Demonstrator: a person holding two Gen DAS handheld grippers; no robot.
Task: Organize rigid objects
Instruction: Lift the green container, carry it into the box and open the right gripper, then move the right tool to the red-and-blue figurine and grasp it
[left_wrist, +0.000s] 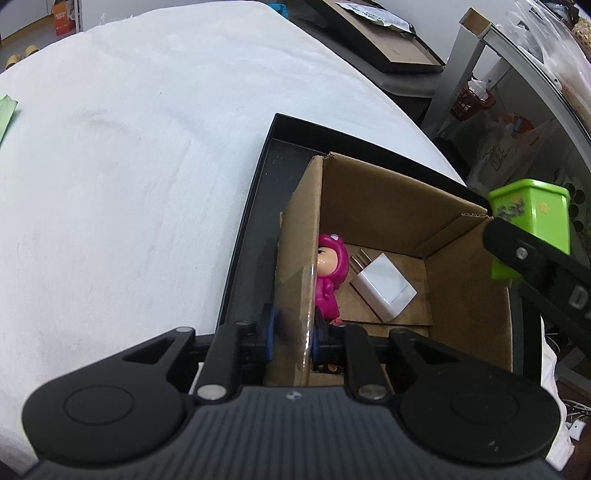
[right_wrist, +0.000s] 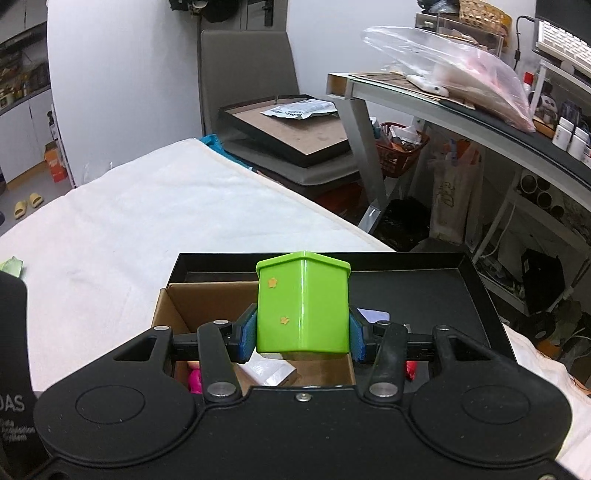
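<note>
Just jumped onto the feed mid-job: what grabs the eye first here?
The bright green box, clamped between the right hand-held gripper's blue pads, hangs above the open cardboard box in the black tray. Next, the left hand-held gripper pinches that cardboard box's near wall; a pink figurine and white charger lie inside.

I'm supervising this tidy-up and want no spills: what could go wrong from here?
The right gripper pinches the green tin low on its smooth sides above the cardboard box; it may slip and drop onto the white charger or pink figurine. The left gripper clamps one thin box wall, which could bend or tip the box.
</note>
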